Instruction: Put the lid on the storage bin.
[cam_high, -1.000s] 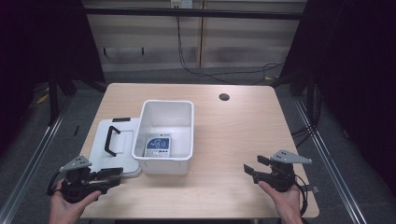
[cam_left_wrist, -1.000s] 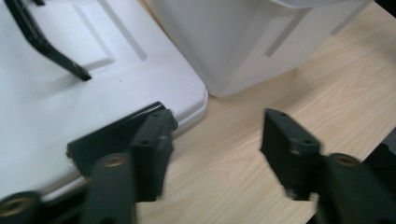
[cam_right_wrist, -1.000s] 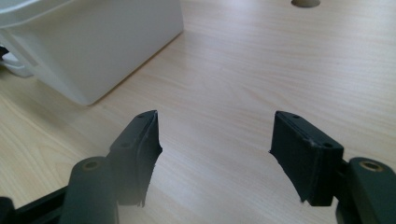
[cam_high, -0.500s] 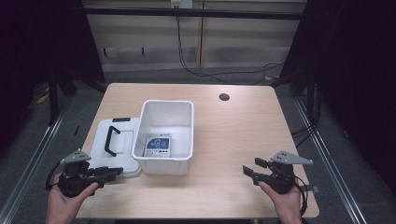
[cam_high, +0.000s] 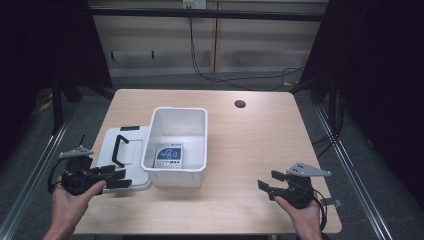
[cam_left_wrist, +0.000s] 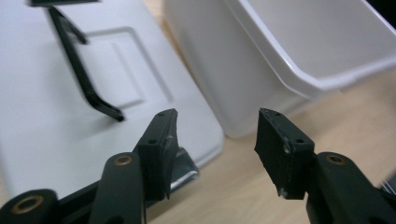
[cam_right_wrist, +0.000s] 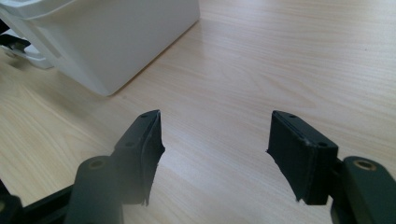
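Since a second ago the left gripper (cam_high: 117, 177) has risen and drawn back toward the desk's near left corner, its jaws just having widened a little; they now stand spread with nothing between them, poised over the lid's (cam_high: 112, 160) near corner. That suggests the lid is about to be gripped, or has just been let go; which one cannot be told. Lying flat on the desk's left side, the lid touches the bin (cam_high: 177, 145), its long axis running from near edge to far edge, as does its black handle (cam_high: 118, 150). Spread too are the jaws of the right gripper (cam_high: 266, 182), empty above bare wood near the near right corner, pointing at the bin, which sits mid-desk with a card (cam_high: 169, 156) inside
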